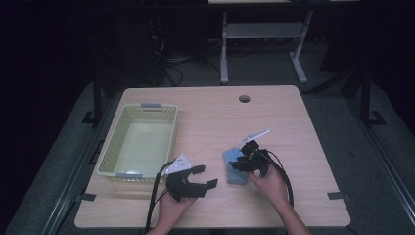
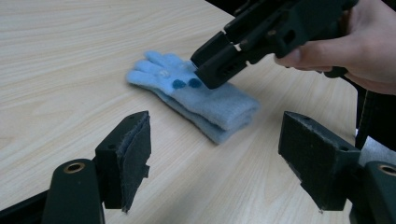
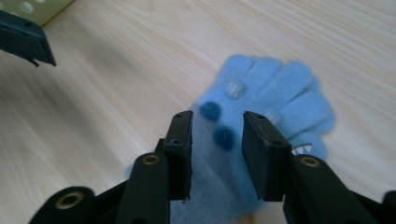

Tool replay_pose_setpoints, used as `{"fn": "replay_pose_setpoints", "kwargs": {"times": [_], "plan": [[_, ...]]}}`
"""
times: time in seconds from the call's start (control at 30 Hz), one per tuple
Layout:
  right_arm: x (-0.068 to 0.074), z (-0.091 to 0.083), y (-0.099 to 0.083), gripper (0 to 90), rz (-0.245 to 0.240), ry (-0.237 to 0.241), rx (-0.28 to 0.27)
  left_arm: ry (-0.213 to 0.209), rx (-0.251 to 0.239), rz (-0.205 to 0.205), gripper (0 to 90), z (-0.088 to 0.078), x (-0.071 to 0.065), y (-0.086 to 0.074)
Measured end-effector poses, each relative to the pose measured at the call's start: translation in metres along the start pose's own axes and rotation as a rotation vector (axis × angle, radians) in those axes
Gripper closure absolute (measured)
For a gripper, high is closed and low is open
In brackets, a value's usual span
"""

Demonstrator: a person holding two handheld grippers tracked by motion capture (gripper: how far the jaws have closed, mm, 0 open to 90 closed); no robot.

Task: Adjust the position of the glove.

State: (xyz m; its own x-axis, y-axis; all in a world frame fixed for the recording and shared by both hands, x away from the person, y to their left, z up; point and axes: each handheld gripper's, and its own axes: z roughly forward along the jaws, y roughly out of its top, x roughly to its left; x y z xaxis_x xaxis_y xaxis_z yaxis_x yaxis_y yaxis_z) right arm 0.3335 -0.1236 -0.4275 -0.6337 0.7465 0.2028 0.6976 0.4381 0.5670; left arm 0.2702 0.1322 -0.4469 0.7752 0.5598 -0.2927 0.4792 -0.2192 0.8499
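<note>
Nearest the person, the left gripper [image 1: 192,181] hovers over the near table [image 1: 293,127] edge with its jaws spread wide and empty. Just right of it, the right gripper [image 3: 217,140] is poised over a light-blue fleece glove [image 2: 196,93] lying flat, jaws parted and astride its middle, not yet pinching. The glove looks soft, light and limp, so a pinch across the bunched middle should hold best; farther left sits an empty pale-green basket [image 1: 110,147].

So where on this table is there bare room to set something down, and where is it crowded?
Bare wood runs along the far edge around the cable hole and down the whole right side. The yellow basket is empty inside. The near middle is crowded: the open left gripper, the right gripper and the blue glove beneath it.
</note>
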Motion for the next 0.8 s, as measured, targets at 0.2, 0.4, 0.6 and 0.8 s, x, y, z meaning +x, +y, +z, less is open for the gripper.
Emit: {"fn": "replay_pose_setpoints", "kwargs": {"times": [0.2,0.4,0.6,0.8], "plan": [[-0.004,-0.008,-0.008,50.2,0.033,0.002,-0.019,0.004,0.011,0.019,26.0,0.004,-0.007,0.002],[-0.015,-0.018,-0.019,44.6,0.103,0.030,-0.048,0.002,0.038,0.019,29.6,0.015,-0.014,0.003],[-0.023,-0.024,-0.026,43.9,0.158,0.078,-0.068,0.016,0.027,-0.039,29.7,0.023,-0.008,0.007],[-0.032,-0.025,-0.036,40.8,0.212,0.101,-0.099,-0.002,0.044,-0.172,28.3,0.033,-0.001,0.016]]}}
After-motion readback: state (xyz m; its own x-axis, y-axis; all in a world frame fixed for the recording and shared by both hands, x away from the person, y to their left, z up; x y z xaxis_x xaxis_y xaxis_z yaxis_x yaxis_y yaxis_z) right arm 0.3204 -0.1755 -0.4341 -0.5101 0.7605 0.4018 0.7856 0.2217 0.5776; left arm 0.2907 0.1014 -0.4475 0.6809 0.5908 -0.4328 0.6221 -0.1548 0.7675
